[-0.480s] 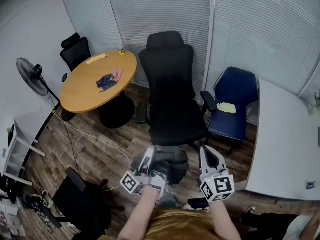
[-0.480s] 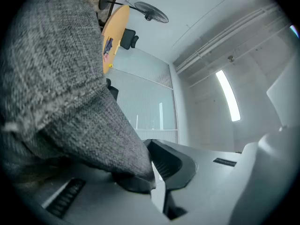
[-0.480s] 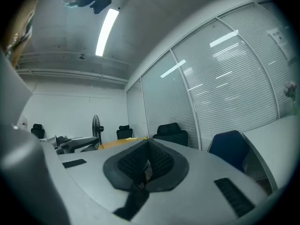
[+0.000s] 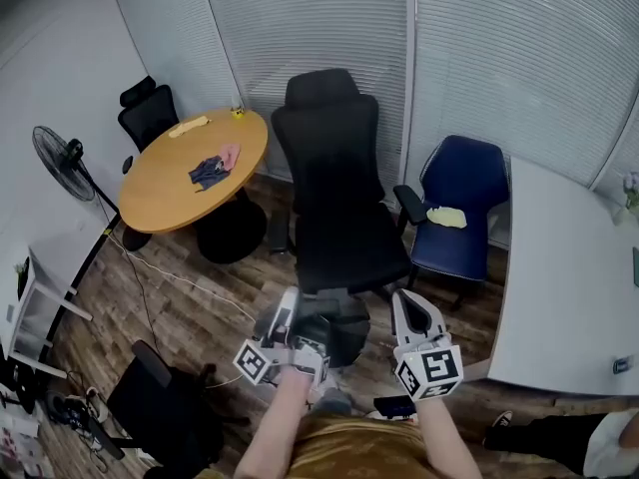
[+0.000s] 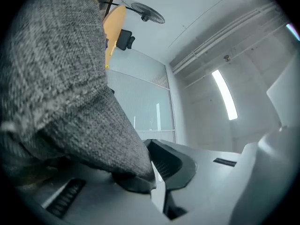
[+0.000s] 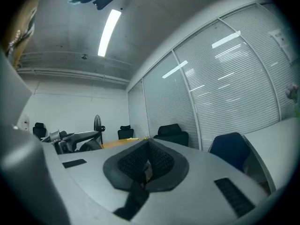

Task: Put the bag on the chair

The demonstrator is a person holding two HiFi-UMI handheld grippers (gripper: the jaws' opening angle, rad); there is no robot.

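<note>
Wood-plank flooring and slatted blinds frame a dark grey bag (image 4: pixel 334 335) hanging at the near edge of the black chair (image 4: pixel 339 208) seat. The left gripper (image 4: pixel 287 307) pinches the bag's fabric. Just right of the bag, the right gripper (image 4: pixel 404 305) has its jaws pressed together on nothing. A round table (image 4: pixel 195 168) stands far left.

The seat of the black office chair (image 4: pixel 344 252) is bare and open to approach from the near side; the tall backrest closes its far side. The blue chair (image 4: pixel 461 208) stands just beside it on the right, leaving a narrow gap. The white table (image 4: pixel 569 297) blocks the near right. On the left, open floor (image 4: pixel 190 312) lies between the black office chair and the round table (image 4: pixel 170 183), crossed by a white cable (image 4: pixel 172 276). A second black chair (image 4: pixel 160 399) stands near left.
</note>
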